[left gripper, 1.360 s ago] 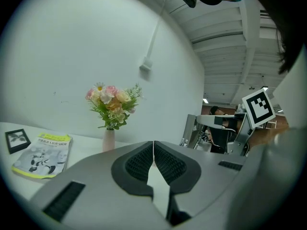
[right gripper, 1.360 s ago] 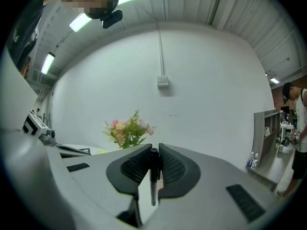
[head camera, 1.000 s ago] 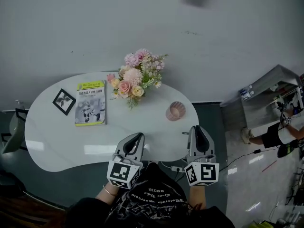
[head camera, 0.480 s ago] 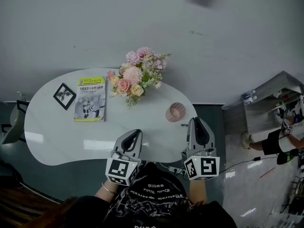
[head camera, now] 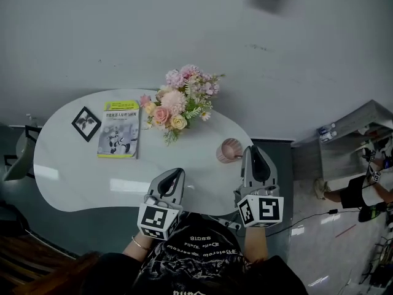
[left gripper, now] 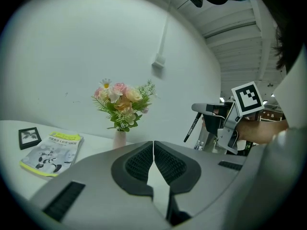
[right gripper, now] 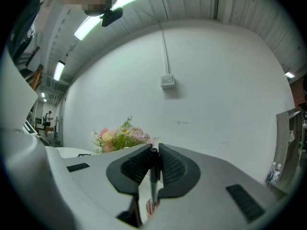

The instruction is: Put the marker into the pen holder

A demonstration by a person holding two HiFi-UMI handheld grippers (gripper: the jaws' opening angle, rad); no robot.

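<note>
A black marker hangs upright with its tip down, and my right gripper is shut on its upper end. The left gripper view shows it as a slanted dark stick below the right gripper. The pink ribbed pen holder stands near the table's right end. A strip of it shows through the jaw gap, right under the marker's tip. In the head view my right gripper sits just right of the holder and hides the marker. My left gripper hovers at the near table edge, shut and empty.
A bouquet in a small vase stands at the back of the white table. A yellow-edged booklet and a small black picture frame lie to the left. A metal shelf and a person are off to the right.
My right gripper has moved away from me with the marker, from the near table edge to beside the pen holder. The left gripper has stayed about where it was.
</note>
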